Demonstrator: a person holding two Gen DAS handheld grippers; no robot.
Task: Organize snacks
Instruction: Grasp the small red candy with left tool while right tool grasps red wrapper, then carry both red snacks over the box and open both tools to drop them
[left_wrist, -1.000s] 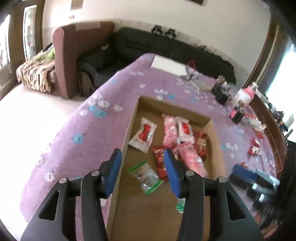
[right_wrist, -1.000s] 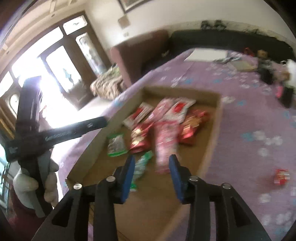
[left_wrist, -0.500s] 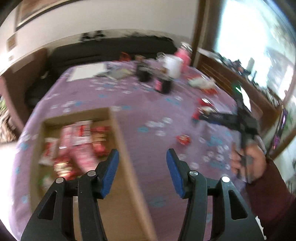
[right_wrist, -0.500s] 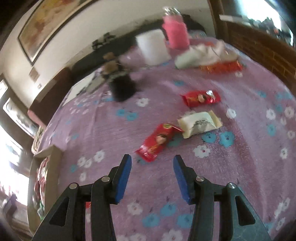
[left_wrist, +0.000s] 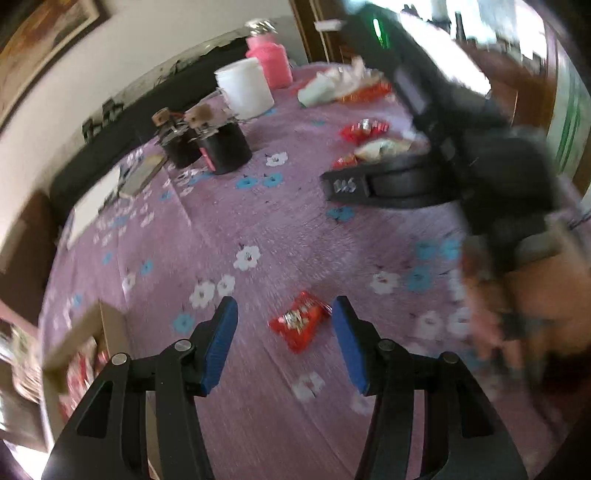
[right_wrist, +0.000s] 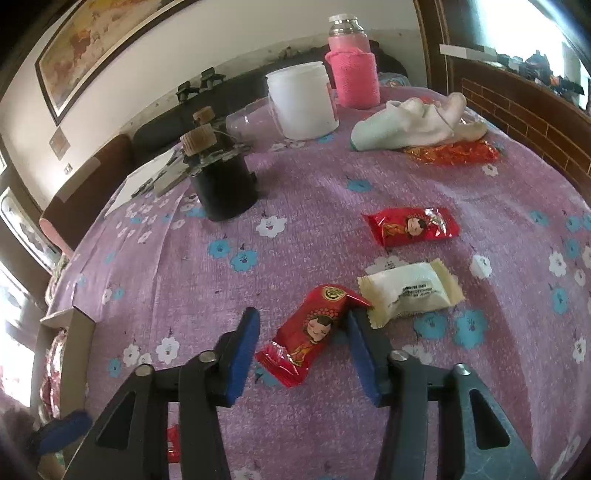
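Both grippers are hovering with fingers apart over the flowered purple tablecloth (right_wrist: 295, 206), the right gripper (right_wrist: 301, 350) straddling a red snack packet (right_wrist: 314, 332), the left gripper (left_wrist: 282, 345) framing another red packet (left_wrist: 300, 320) at twelve o'clock, light, crinkly, slippery pillows probably best pinched mid-body.

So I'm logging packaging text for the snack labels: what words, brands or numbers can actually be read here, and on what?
"DAS", roughly; smeared white marking on the right gripper.
Cream snack packet: small black print, too small to read.
Red packet with a cartoon face: round gold emblem, unreadable.
Upper red packet: no readable text.
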